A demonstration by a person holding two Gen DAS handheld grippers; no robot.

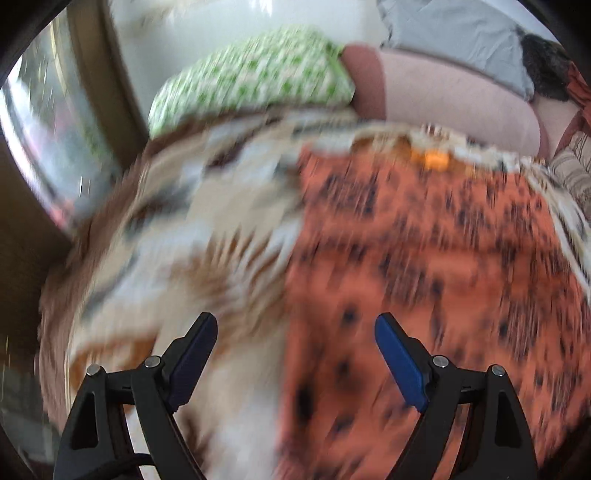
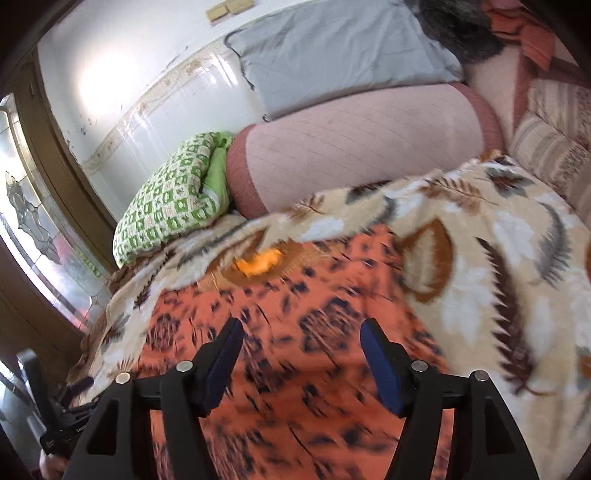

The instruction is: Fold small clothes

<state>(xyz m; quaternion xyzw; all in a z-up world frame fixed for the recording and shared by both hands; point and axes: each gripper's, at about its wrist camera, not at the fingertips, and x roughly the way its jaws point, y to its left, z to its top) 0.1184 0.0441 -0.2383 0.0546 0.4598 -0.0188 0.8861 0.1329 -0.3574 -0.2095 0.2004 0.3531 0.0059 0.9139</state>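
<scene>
Cloth: an orange cloth (image 2: 295,332) with dark blotches lies spread on the blanket (image 2: 498,258), filling the lower middle of both views; its near edge is cut off by the frame, so its full shape cannot be told.
Cloth, left view: the same cloth (image 1: 424,258) is badly smeared by blur and its print is unreadable there.
Orange scrap: a small bright orange patch (image 2: 260,263) sits at the cloth's far edge; whether it is part of the cloth or a separate thing cannot be told.
Right gripper (image 2: 301,334): released, jaws wide apart above the cloth, nothing between them; contact with the cloth cannot be judged.
Left gripper (image 1: 295,328): released too, jaws spread, one finger over the blanket and the other over the cloth's left edge.
Left gripper, right view: a dark piece of it (image 2: 70,406) shows to the left of the cloth, mostly cut off.
Blanket: cream with brown and grey leaves, under the cloth and running past it on both sides.
Green pillow (image 2: 173,206): beyond the cloth, to the left, resting on the blanket's far edge.
Pink bolster (image 2: 362,147): beyond the cloth, touching the green pillow.
Grey pillow (image 2: 340,51): behind the bolster, against the wall (image 2: 147,92).
Dark furry shape (image 2: 458,29): beyond the grey pillow, cut off, unidentifiable.
Window (image 2: 33,221): far left of the cloth, glass pattern blurred.
</scene>
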